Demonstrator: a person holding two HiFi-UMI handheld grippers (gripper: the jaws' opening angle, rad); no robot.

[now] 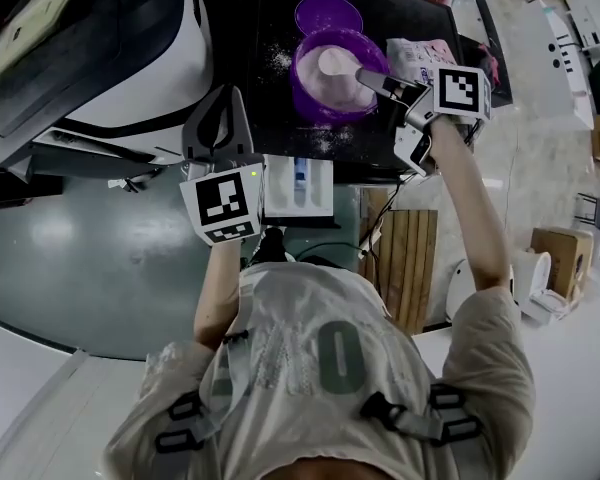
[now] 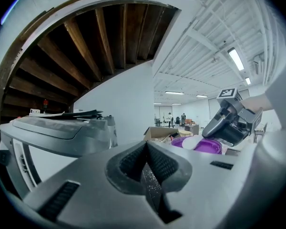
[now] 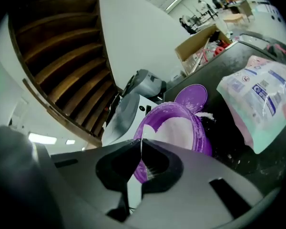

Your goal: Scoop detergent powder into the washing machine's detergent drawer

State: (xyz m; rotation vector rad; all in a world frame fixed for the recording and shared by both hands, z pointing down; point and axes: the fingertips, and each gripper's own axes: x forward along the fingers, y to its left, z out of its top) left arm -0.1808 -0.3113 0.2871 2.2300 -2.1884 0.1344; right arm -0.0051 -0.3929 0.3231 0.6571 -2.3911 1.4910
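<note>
The right gripper (image 3: pixel 142 150) has its ribbed jaws pressed onto the thin white handle of the single scoop (image 1: pixel 337 62). The scoop's long axis runs from those jaws out to the left. Its round head lies over the white powder (image 1: pixel 325 80) at the middle of the one purple bowl (image 1: pixel 305 90).

The bowl is round and plastic, and it stands on a black top (image 1: pixel 280 13) dusted with spilled grains. One flat purple lid (image 1: pixel 327 13) lies just beyond the bowl, and one soft printed detergent bag (image 3: pixel 262 97) lies to its right.

At the top's near edge one white rectangular detergent drawer (image 1: pixel 320 190) stands open, with a blue piece at its middle. Just left of it the left gripper (image 2: pixel 145 146) is pressed together on nothing, its pads flecked with powder. The white washing machine (image 1: pixel 170 78) is at the far left.
</note>
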